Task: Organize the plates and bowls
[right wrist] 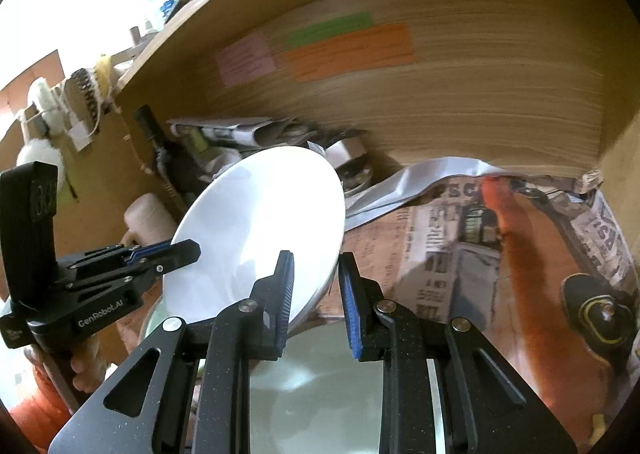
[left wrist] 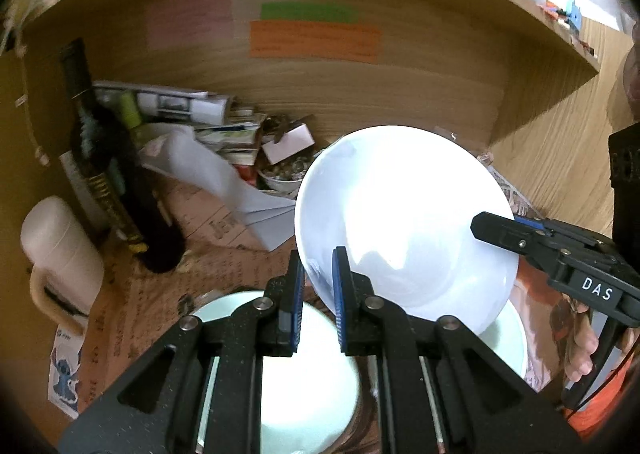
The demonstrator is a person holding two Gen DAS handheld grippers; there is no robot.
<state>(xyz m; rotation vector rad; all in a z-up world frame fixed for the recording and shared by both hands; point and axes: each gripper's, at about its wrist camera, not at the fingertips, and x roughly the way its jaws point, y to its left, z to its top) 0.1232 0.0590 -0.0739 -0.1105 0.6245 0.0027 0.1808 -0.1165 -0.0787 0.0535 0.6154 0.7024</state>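
A: Here, how do the two grippers stand?

B: The left gripper [left wrist: 318, 286] has its jaws narrowed on the near rim of the white bowl [left wrist: 400, 222], one blue pad inside the wall, one outside; it reads as clenched on that rim. The right gripper [right wrist: 316, 294] straddles the opposite rim with its jaws set wider. Whether its pads actually touch the wall cannot be told.

A: And where is the bowl?

B: It is held tilted, opening turned toward the left gripper, above a pale green plate [right wrist: 340, 386] lying on the newspaper-lined shelf [right wrist: 460, 246]. The plate lies directly beneath both grippers.

A: Which relation governs the coming move?

B: Judged from the task, the vertical one: the bowl's rim plane slants steeply against the flat plate below, so it would need levelling before it is lowered. The left gripper bears the load.

A: Any hazards?

B: A dark wine bottle [left wrist: 108, 158] and a cream mug [left wrist: 60, 254] stand to the left, near the plate.
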